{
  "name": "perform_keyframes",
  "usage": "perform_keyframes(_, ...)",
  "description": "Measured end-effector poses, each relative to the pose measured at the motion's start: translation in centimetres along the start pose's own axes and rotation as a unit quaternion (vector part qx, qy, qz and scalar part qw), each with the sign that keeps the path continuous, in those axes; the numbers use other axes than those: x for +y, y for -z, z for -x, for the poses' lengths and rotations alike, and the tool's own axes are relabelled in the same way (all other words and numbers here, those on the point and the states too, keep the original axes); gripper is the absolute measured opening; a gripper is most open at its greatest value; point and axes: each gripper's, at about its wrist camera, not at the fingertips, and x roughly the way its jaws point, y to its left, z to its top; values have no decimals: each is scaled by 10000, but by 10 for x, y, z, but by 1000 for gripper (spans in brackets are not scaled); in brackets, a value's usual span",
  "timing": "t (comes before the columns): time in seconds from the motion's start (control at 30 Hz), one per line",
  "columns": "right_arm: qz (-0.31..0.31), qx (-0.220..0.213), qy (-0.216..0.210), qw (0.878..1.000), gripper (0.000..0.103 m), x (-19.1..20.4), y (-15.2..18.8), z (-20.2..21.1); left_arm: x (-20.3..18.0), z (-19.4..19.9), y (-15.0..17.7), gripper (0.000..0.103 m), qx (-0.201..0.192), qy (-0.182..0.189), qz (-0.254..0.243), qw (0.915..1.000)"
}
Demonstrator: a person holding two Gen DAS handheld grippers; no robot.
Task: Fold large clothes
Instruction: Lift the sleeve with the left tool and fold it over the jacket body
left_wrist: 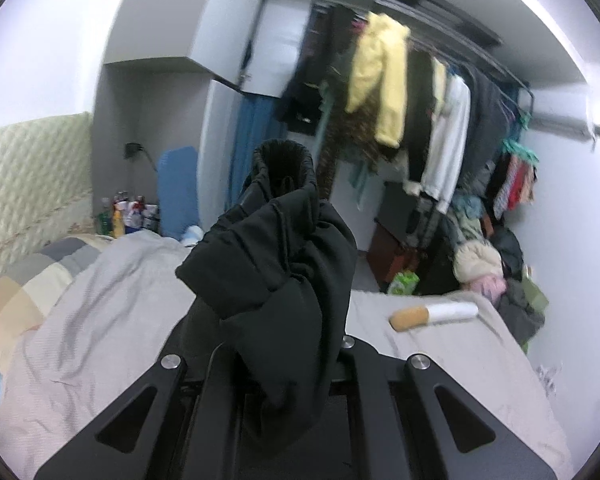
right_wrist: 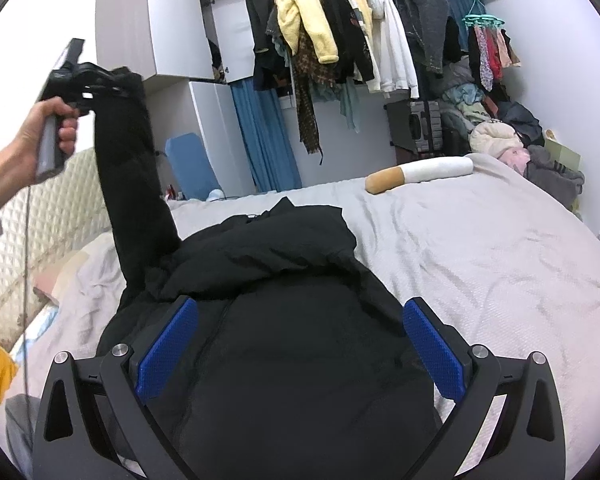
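Observation:
A large black jacket [right_wrist: 284, 360] lies crumpled on the grey bed sheet [right_wrist: 480, 264]. My right gripper [right_wrist: 300, 308] hovers open right over its body, blue pads [right_wrist: 168, 352] spread wide to either side with nothing pinched. At the upper left, a hand [right_wrist: 32, 136] holds my left gripper [right_wrist: 96, 84], shut on the jacket's sleeve [right_wrist: 128, 168], which is lifted high and stretched up from the bed. In the left wrist view the sleeve [left_wrist: 284, 264] bunches over my left gripper [left_wrist: 280, 280] and hides its fingertips; the cuff [left_wrist: 284, 160] sticks up.
A cigarette-shaped pillow [right_wrist: 416, 174] lies at the bed's far side. Behind it, a rack of hanging clothes [right_wrist: 340, 40] and a heap of clothes [right_wrist: 500, 132] in the right corner. A quilted headboard [right_wrist: 60, 208] runs along the left; bottles [left_wrist: 124, 212] stand beside it.

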Motion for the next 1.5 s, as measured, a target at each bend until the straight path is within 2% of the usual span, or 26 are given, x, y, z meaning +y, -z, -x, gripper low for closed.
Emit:
perform_keyframes(0.17, -219, 11, -27, 9998, 103, -16, -2, -4, -51, -27, 34, 8, 204, 145, -352, 9991)
perform_keyframes(0.3, -363, -3, 13, 9993, 103, -29, -4, -5, -85, -55, 74, 8, 454, 340, -398, 9976)
perform_keyframes(0.47, -555, 1, -74, 9984, 103, -39, -2, -2, -122, -98, 130, 9, 823, 374, -312, 9954)
perform_keyframes(0.7, -686, 49, -191, 9974, 103, -48, -1, -7, -165, -158, 218, 11, 1397, 238, -697, 9875)
perform_keyframes(0.83, -712, 99, -175, 9973, 103, -54, 0, -15, -186, -191, 262, 25, 1764, 231, -1009, 9789)
perform_keyframes(0.9, -766, 160, -181, 9968, 103, -58, 1, -20, -193, -205, 284, 37, 1928, 226, -1174, 9739)
perform_keyframes(0.97, -808, 188, -188, 9964, 103, -62, 1, -23, -199, -214, 307, 59, 2007, 305, -1295, 9706)
perform_keyframes(1.03, -818, 195, -192, 9963, 103, -65, 2, -26, -204, -220, 321, 71, 2023, 353, -1370, 9691)
perform_keyframes(1.07, -801, 202, -178, 9964, 103, -66, 3, -28, -208, -222, 327, 73, 2018, 329, -1477, 9677)
perform_keyframes(1.17, -768, 293, -102, 9966, 103, -68, 7, -34, -213, -219, 333, 73, 1913, 325, -1733, 9656)
perform_keyframes(1.27, -872, 360, -121, 9955, 103, -73, 7, -39, -207, -212, 326, 73, 1885, 446, -1655, 9670)
perform_keyframes(1.5, -708, -15, -104, 9974, 103, -66, -6, -31, -179, -152, 279, 73, 1355, 578, -1581, 9764)
